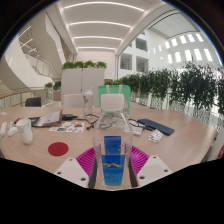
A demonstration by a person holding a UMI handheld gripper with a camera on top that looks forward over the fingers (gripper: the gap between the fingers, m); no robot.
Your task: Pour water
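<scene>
Big bright atrium overhead, white balconies curving along the upper left of the frame, row of tall green potted plants (pixel 185 88) lining the right side. Below that, a wide pale wooden desk (pixel 185 130) filling the middle of the frame, pretty cluttered. White rectangular planter box with a green hedge (pixel 84 80) sitting at the far end, upper centre. Dark flat rectangular thing (pixel 155 126) lying right of centre, can't tell what exactly. Scattered papers and small stuff (pixel 68 124) left of centre, too small to make out. Round red disc (pixel 58 148) flat on the desk at lower left.

Dead centre at the bottom: clear plastic water bottle with a blue label (pixel 113 150), upright, clamped in the gripper (pixel 113 160). Both magenta pads (pixel 87 159) pressed against its sides, so closed down on the bottle, no gap visible. Pale green cap-like bit (pixel 114 100) right above the bottle neck.
</scene>
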